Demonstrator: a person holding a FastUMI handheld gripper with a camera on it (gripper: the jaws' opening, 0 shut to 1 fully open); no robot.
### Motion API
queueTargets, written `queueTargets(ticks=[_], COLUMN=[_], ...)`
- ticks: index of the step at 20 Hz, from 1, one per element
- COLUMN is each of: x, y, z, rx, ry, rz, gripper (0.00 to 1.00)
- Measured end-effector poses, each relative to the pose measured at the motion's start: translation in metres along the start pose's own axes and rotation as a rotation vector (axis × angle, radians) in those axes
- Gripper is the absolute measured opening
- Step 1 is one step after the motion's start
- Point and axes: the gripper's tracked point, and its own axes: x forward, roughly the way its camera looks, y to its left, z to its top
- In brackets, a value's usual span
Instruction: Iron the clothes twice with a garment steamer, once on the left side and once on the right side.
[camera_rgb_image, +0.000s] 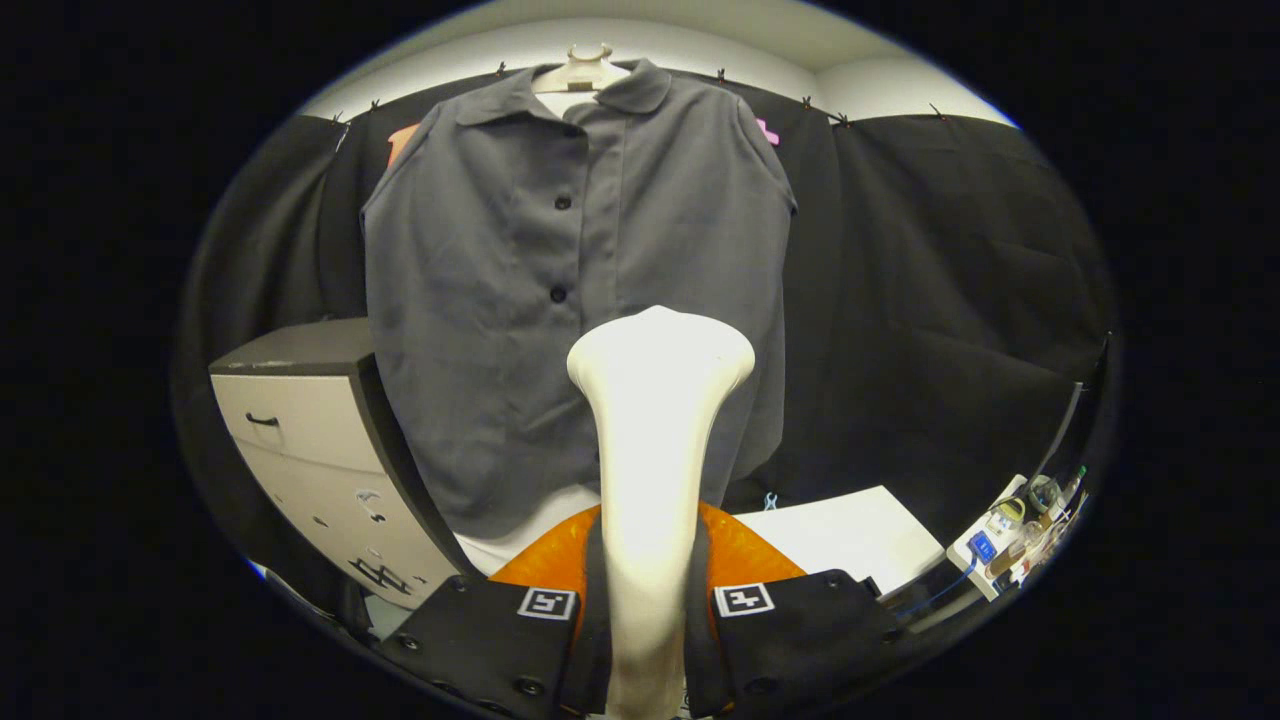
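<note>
A dark grey button-up shirt (560, 290) hangs on a white hanger (578, 72) against the black booth wall, straight ahead of me. My gripper (646, 610) is shut on the neck of a cream-white garment steamer (655, 420); both black fingers (500, 640) press its sides. The steamer's wide head rises beyond the fingertips and faces the shirt's lower middle, over the button placket. Whether the head touches the cloth, I cannot tell. An orange part (745, 555) of the steamer bulges behind the neck between the fingers.
A white cabinet (310, 450) with a dark top and a drawer handle stands left of the shirt, close to its hem. A white table surface (850, 540) lies lower right, with a small board of electronics and wires (1010, 535) at its far right.
</note>
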Motion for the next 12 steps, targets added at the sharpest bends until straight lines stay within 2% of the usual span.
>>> queueTargets(ticks=[7, 12], x=[-0.049, -0.077], y=[0.034, 0.053], z=[0.078, 0.110], rx=[-0.032, -0.031], ry=[-0.165, -0.244], rz=[0.030, 0.077], gripper=[0.36, 0.36])
